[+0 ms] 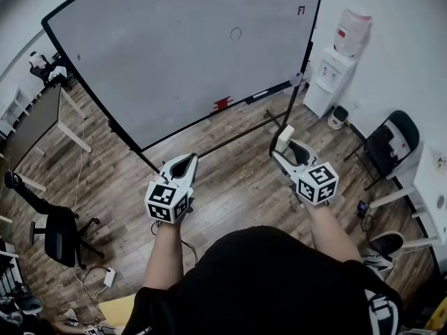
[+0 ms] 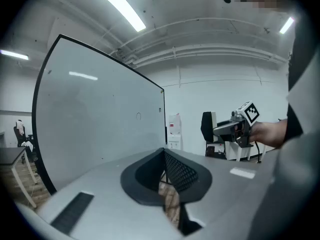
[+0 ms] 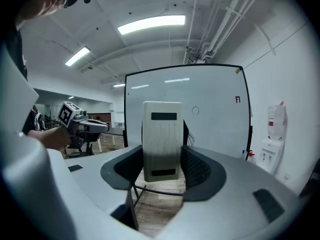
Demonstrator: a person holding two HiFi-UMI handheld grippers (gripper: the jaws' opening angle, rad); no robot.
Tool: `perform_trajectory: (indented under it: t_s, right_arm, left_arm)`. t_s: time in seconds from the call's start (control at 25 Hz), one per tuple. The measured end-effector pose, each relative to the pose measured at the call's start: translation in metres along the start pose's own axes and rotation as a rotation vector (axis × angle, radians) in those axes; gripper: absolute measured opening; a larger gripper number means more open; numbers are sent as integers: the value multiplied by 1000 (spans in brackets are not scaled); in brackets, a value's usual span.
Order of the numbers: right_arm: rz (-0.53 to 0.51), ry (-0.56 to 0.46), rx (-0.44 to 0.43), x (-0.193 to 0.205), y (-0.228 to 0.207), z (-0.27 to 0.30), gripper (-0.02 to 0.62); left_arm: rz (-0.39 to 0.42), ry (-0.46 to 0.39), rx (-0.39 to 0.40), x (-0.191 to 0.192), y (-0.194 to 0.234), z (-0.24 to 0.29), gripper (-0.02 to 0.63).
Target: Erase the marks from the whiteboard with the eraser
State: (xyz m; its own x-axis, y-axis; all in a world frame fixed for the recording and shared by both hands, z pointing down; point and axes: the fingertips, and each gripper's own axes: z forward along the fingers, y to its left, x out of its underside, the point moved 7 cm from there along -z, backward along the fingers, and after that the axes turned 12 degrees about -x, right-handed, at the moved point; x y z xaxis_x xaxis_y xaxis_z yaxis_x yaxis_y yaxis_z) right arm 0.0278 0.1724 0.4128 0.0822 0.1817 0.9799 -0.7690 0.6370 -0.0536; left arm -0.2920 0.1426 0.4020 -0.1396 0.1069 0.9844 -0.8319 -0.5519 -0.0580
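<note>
**Task status.** Judged not yet begun: the eraser is in hand and no wiping contact shows.

**Whiteboard** [image 1: 174,54]. It stands on a floor frame and fills the head view from 10 to 1 o'clock. Two marks are left on it: a small circle mark [image 1: 235,34] at about 12 o'clock, and a red mark [image 1: 301,10] at 1 o'clock near the upper right corner. The rest of the surface reads clean.

**Eraser** [image 3: 162,141]. A pale upright block, held in the air above the wood floor [image 1: 237,187] and apart from the board.

**Right gripper** [image 1: 285,151]. Its jaws are clamped on the eraser's two sides. It is held forward at 1 o'clock from the person, forearm extended, aimed at the board's lower right.

**Left gripper** [image 1: 184,166]. Its jaws are brought together with nothing between them. It is held forward at 11 o'clock and looks idle.

**Remaining.** Both marks are yet to be wiped.
</note>
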Motion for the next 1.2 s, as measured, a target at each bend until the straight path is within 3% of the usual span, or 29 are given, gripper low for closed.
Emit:
perform_trajectory:
  t_s: [1.2]
  right_arm:
    - [73, -30, -4, 10, 15, 10, 232]
  left_arm:
    - [-6, 6, 52, 14, 16, -1, 11]
